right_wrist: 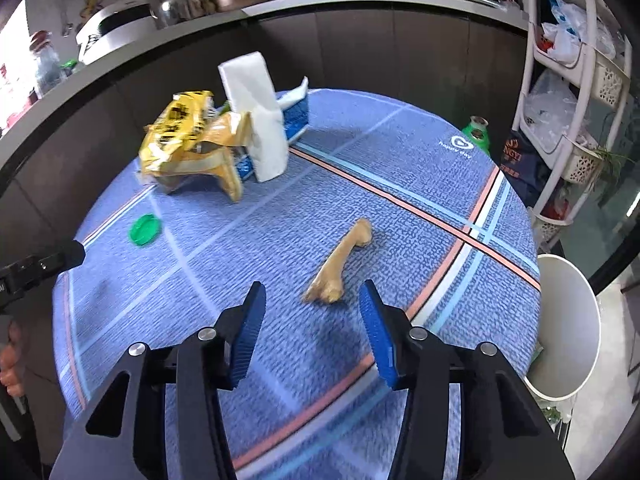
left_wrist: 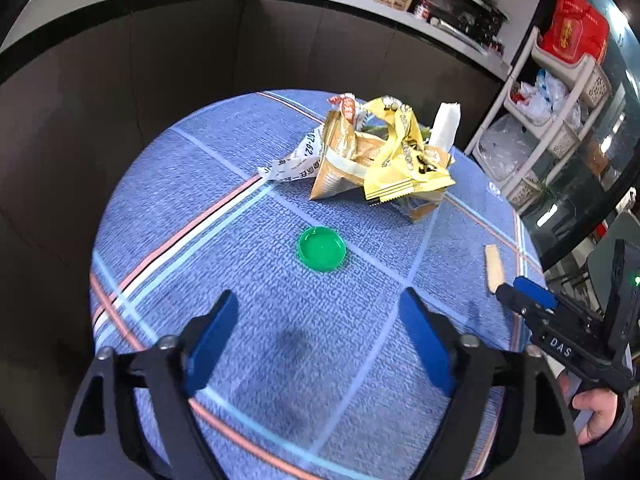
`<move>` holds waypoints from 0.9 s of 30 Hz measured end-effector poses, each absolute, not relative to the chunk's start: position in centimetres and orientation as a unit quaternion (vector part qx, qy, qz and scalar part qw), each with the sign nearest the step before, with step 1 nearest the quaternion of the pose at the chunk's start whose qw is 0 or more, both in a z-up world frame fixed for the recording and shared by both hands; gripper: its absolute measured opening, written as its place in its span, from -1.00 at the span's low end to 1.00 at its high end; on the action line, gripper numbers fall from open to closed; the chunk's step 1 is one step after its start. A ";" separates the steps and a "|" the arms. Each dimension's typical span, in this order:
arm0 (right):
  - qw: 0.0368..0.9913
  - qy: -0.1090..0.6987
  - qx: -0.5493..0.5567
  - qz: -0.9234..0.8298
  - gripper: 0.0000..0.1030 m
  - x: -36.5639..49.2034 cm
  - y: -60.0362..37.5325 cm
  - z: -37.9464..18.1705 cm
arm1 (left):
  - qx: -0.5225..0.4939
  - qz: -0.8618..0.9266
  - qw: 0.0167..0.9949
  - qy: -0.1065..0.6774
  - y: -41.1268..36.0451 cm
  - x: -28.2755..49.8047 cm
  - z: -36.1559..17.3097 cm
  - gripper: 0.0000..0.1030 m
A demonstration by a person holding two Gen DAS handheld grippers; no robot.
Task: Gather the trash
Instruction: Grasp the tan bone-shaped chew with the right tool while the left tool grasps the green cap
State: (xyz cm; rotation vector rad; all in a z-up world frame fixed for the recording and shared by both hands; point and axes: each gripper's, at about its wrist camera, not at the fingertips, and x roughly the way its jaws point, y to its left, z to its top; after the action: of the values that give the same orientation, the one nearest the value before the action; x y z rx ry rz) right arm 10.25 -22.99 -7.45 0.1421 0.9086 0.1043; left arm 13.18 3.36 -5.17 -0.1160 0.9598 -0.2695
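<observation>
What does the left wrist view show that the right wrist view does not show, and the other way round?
Only the left wrist view: the open left tongs from behind, and a white printed paper strip beside the wrappers.

Only the right wrist view: the whole bone ahead of the open right tongs, a blue tissue pack, a white bin and a green bottle past the table edge.

Both: the blue tablecloth, the green lid, the yellow wrappers, the white tissue.
</observation>
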 end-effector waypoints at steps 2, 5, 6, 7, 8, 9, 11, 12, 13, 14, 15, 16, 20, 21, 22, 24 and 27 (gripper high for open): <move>0.894 0.440 0.071 0.041 -0.24 10.9 -23.3 -7.9 | -0.041 -0.133 0.875 0.464 2.9 14.2 -5.7 0.24; 0.895 0.439 0.076 0.034 -0.37 11.7 -23.7 -8.3 | -0.027 -0.135 0.872 0.470 2.2 15.5 -6.5 0.18; 0.895 0.439 0.076 0.033 -0.37 11.9 -23.7 -8.4 | -0.024 -0.135 0.872 0.471 2.1 15.8 -6.7 0.18; 0.895 0.438 0.076 0.033 -0.41 12.1 -23.7 -8.5 | -0.021 -0.136 0.870 0.473 2.0 16.3 -7.0 0.18; 0.896 0.437 0.073 0.032 -0.49 12.3 -23.7 -8.5 | -0.020 -0.136 0.870 0.474 1.8 16.4 -7.1 0.18; 0.896 0.437 0.069 0.034 -0.57 12.5 -23.6 -8.5 | -0.021 -0.137 0.869 0.476 1.8 16.8 -7.2 0.18; 0.898 0.434 0.059 0.038 -0.71 12.6 -23.3 -8.4 | -0.020 -0.138 0.867 0.478 1.6 17.3 -7.3 0.18; 0.899 0.432 0.056 0.042 -0.71 12.6 -23.2 -8.3 | -0.018 -0.137 0.867 0.478 1.5 17.5 -7.4 0.18; 0.900 0.430 0.057 0.047 -0.72 12.4 -23.1 -8.2 | -0.014 -0.138 0.867 0.478 1.4 17.8 -7.5 0.18; 0.901 0.426 0.059 0.053 -0.72 12.2 -23.0 -7.9 | -0.012 -0.138 0.867 0.478 1.3 18.0 -7.5 0.18; 0.902 0.423 0.061 0.056 -0.73 11.9 -22.9 -7.7 | -0.008 -0.137 0.868 0.478 1.1 18.2 -7.6 0.18; 0.903 0.420 0.063 0.061 -0.76 11.6 -22.9 -7.5 | -0.004 -0.136 0.868 0.478 1.0 18.4 -7.7 0.18; 0.905 0.412 0.075 0.071 -0.83 10.7 -22.9 -6.8 | 0.008 -0.134 0.865 0.484 0.2 19.4 -8.2 0.17; 0.905 0.411 0.078 0.074 -0.88 10.6 -22.9 -6.7 | 0.012 -0.133 0.864 0.486 0.0 19.6 -8.4 0.14; 0.906 0.409 0.082 0.076 -0.88 10.4 -23.0 -6.5 | 0.019 -0.131 0.864 0.486 -0.3 19.7 -8.7 0.13; 0.907 0.406 0.083 0.078 -0.90 10.3 -22.9 -6.2 | 0.036 -0.125 0.867 0.480 -0.8 19.8 -8.9 0.12; 0.906 0.409 0.079 0.081 -0.92 10.3 -22.8 -6.1 | 0.060 -0.116 0.871 0.474 -1.7 19.8 -9.0 -0.06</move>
State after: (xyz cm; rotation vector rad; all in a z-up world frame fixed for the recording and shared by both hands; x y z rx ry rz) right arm 10.29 -22.76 -6.14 0.1622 0.8441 0.1673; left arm 19.77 -1.72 -9.03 0.1252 0.9912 -0.2425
